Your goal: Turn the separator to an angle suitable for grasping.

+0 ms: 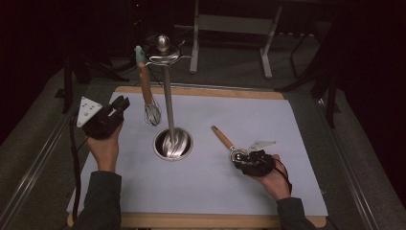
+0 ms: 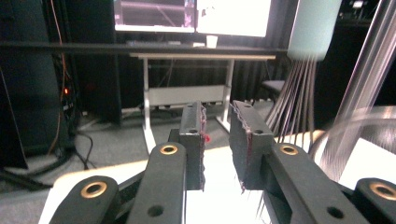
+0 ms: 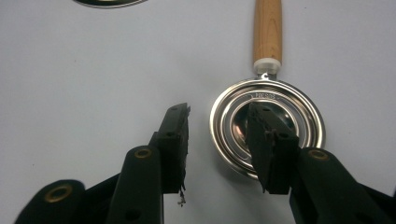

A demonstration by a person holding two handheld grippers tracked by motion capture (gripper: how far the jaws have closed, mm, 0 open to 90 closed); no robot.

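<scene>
A steel ladle (image 1: pixel 224 139) with a wooden handle lies on the white mat (image 1: pixel 287 124), right of centre. In the right gripper view its round bowl (image 3: pixel 292 112) sits under my right gripper (image 3: pixel 218 112). That gripper is open: one jaw is over the bowl, the other on the mat outside the rim. In the high view my right gripper (image 1: pixel 239 156) rests low at the bowl end. My left gripper (image 1: pixel 119 103) is raised at the mat's left, open and holding nothing. In the left gripper view it (image 2: pixel 217 116) points at the hanging whisk's wires (image 2: pixel 294 93).
A steel utensil stand (image 1: pixel 168 103) rises from a round base (image 1: pixel 173 143) at the mat's centre. A wooden-handled whisk (image 1: pixel 146 88) hangs from its top ring. Dark floor, desk legs (image 1: pixel 196 43) and monitors (image 2: pixel 196 16) lie beyond the far edge.
</scene>
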